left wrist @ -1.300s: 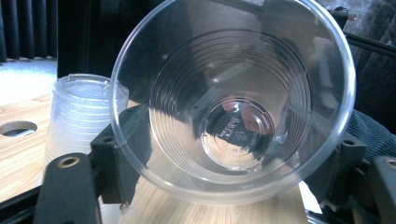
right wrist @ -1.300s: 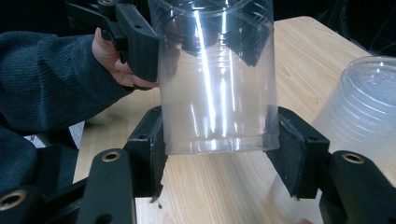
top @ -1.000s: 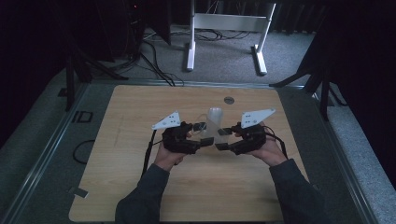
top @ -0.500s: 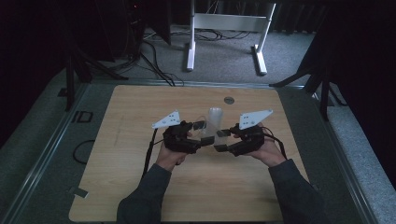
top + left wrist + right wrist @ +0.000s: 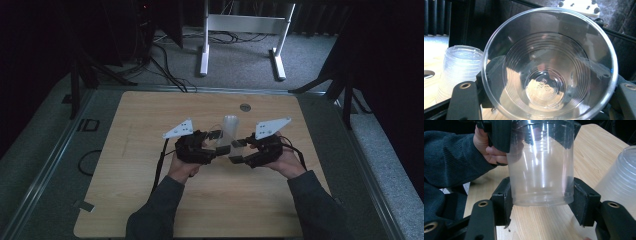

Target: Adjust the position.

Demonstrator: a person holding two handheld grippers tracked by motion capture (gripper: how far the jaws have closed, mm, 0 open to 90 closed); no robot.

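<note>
Transparent, ridged plastic cup (image 5: 541,162) lies on its side between the two grippers, just above the pale wooden counter (image 5: 150,130) and just in front of an upturned stack of clear plastic cups (image 5: 229,126) that stands near the counter's middle. Right gripper (image 5: 541,202): its black jaws sit against opposite sides of the cup's closed base end, holding it. Left gripper (image 5: 212,147): it meets the cup's rim end; in the right gripper view one of its black jaws overlaps the rim beside the person's fingers. In the left gripper view the cup's open mouth faces the camera, the stamped base is visible through it, and the stack of cups stands to its left. The left jaws have just been closing at the rim, narrow now; whether their pads press on the wall cannot be told. A small grey round disc (image 5: 245,107) lies on the counter beyond the stack of cups, near the far edge.
</note>
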